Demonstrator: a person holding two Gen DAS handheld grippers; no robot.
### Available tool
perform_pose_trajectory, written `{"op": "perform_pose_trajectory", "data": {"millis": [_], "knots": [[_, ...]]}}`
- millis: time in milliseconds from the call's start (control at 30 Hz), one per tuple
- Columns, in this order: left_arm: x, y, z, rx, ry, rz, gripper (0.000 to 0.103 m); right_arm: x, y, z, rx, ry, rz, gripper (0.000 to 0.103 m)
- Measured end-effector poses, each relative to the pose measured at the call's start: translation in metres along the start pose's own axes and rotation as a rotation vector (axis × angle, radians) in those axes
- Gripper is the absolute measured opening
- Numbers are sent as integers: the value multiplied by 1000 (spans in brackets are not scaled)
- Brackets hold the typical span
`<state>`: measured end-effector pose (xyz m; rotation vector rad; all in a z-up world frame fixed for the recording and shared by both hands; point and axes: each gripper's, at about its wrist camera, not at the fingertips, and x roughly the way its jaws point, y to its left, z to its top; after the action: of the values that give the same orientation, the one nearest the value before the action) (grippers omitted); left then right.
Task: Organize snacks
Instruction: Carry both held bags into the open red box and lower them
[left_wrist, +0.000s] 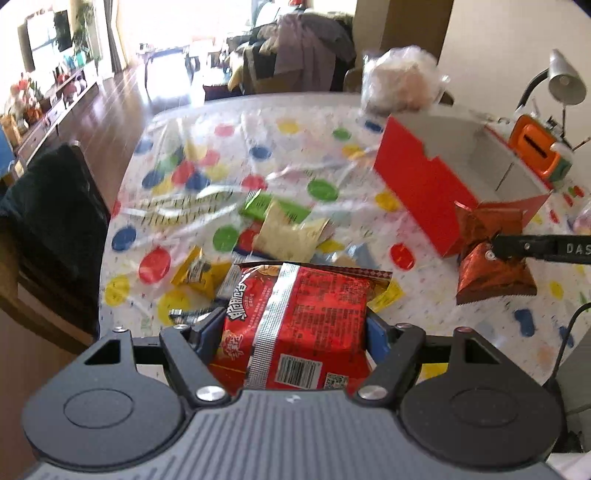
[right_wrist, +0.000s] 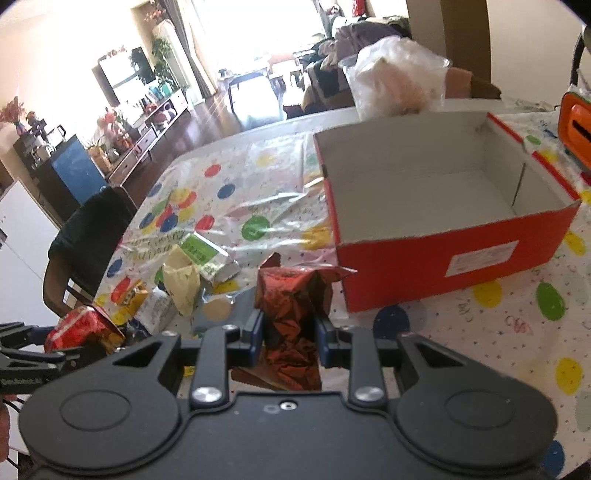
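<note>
My left gripper (left_wrist: 291, 328) is shut on a red noodle packet (left_wrist: 306, 314) with a barcode, held above the table. My right gripper (right_wrist: 290, 332) is shut on a crinkled dark red foil snack bag (right_wrist: 295, 310), just left of the open red cardboard box (right_wrist: 454, 258), whose white inside is empty. In the left wrist view the right gripper (left_wrist: 495, 251) holds that foil bag (left_wrist: 487, 269) beside the box (left_wrist: 421, 184). Loose snacks lie on the table: a green packet (right_wrist: 195, 247), a pale yellow packet (right_wrist: 183, 280) and a yellow packet (left_wrist: 195, 273).
The table wears a polka-dot cloth (right_wrist: 517, 332) under clear plastic. A clear bag of food (right_wrist: 399, 81) stands behind the box. An orange device (left_wrist: 535, 147) and a desk lamp (left_wrist: 565, 81) are at the far right. A dark chair (left_wrist: 48, 229) stands at the left edge.
</note>
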<state>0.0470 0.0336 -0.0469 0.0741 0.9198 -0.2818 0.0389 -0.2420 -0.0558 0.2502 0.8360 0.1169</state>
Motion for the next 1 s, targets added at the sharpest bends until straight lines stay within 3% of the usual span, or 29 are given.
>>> {"op": "perform_pose_trajectory", "data": {"millis": [233, 467, 767, 1000], "knots": [[-14, -36, 33, 24, -76, -52, 75, -23, -20, 25, 10, -55, -14, 27], [4, -89, 84, 40, -114, -97, 76, -27, -62, 65, -9, -109, -38, 27], [57, -168, 142, 58, -84, -72, 76, -8, -133, 118, -26, -94, -41, 28], [109, -210, 172, 47, -19, -55, 76, 20, -179, 140, -44, -15, -17, 28]]}}
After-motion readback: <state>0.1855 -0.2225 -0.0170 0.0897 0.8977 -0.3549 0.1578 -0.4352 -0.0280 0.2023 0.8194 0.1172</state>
